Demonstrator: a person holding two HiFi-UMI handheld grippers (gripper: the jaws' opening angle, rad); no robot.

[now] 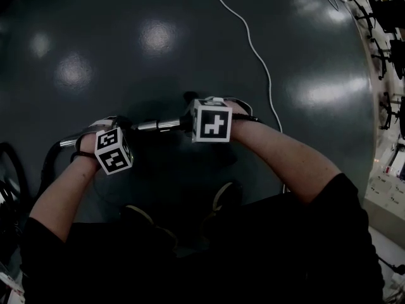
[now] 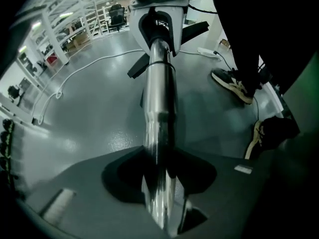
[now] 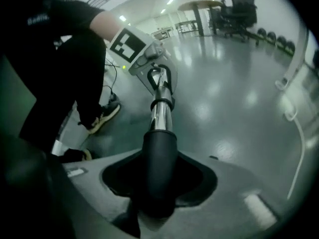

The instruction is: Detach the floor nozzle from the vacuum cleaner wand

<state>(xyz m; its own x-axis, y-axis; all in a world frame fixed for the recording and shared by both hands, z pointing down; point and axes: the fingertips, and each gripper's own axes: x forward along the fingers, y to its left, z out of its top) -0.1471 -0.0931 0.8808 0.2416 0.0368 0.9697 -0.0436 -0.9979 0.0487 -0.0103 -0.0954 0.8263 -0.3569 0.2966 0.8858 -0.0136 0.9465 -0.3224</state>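
The chrome vacuum wand (image 1: 158, 125) hangs level above the dark floor between both hands. My left gripper (image 1: 106, 132) is shut on the wand (image 2: 158, 108); in the left gripper view the tube runs up from the jaws (image 2: 159, 183) to the other gripper. My right gripper (image 1: 197, 118) is shut on the black collar (image 3: 159, 153) at the wand's end, which fills its jaws (image 3: 159, 188). Beyond the right gripper, a black bar that looks like the floor nozzle (image 2: 195, 30) lies crosswise. In the head view the nozzle is mostly hidden under my right hand.
A white cable (image 1: 248, 40) snakes across the floor ahead. A black hose (image 1: 47, 170) loops at the left. The person's shoes (image 1: 224, 198) stand just behind the wand. Desks and gear (image 1: 387, 170) line the right edge; an office chair (image 3: 239, 4) stands far off.
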